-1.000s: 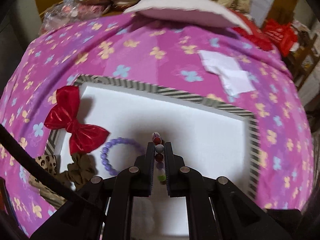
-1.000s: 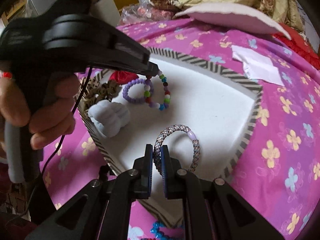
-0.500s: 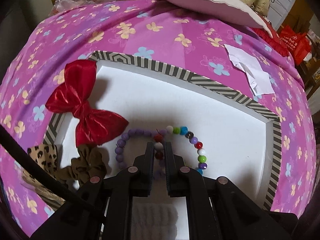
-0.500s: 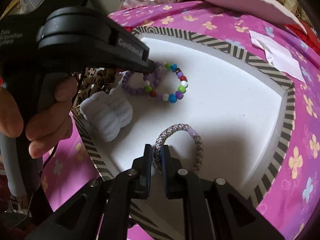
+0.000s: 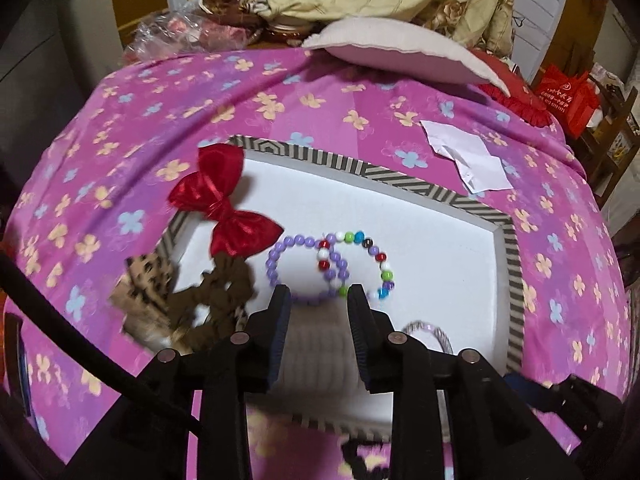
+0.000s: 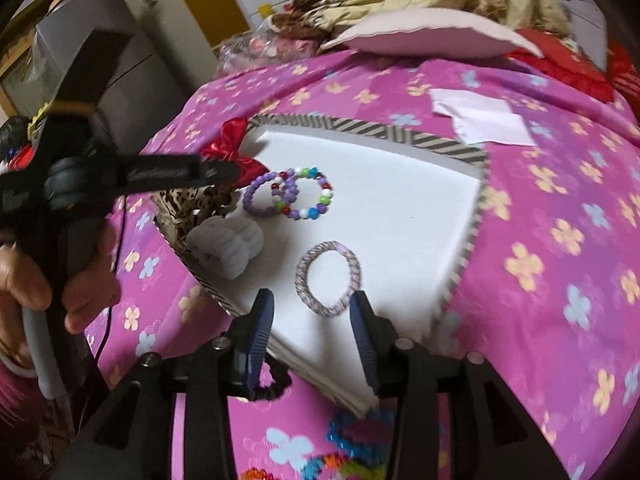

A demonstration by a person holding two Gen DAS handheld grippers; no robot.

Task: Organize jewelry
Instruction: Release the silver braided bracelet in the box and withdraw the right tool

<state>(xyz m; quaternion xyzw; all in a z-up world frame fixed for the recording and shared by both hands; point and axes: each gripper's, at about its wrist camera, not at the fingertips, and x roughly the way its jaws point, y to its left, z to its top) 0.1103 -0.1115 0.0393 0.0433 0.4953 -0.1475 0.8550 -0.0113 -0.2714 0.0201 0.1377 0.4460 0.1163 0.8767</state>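
A white tray with a striped rim (image 5: 400, 178) (image 6: 360, 126) lies on the pink flowered bedspread. In it a multicoloured bead bracelet (image 5: 376, 258) (image 6: 324, 200) overlaps a purple bead bracelet (image 5: 276, 264) (image 6: 250, 200). A braided grey-pink bracelet (image 6: 352, 268) (image 5: 440, 334) lies flat near the tray's front. My left gripper (image 5: 319, 296) is open and empty, just behind the bead bracelets. My right gripper (image 6: 311, 300) is open and empty, its fingertips either side of the braided bracelet's near edge.
A red bow (image 5: 224, 208), leopard and brown scrunchies (image 5: 216, 300) and a pale fluffy scrunchie (image 6: 228, 246) sit at the tray's left. White paper (image 5: 468, 160) and a pillow (image 5: 400, 56) lie beyond. A black scrunchie (image 6: 276, 384) and bright beads (image 6: 352, 432) lie on the bedspread in front.
Both grippers opened and pulled back. The left let go of the multicoloured bracelet onto the purple one; the right let go of the braided bracelet, which lies flat in the tray.
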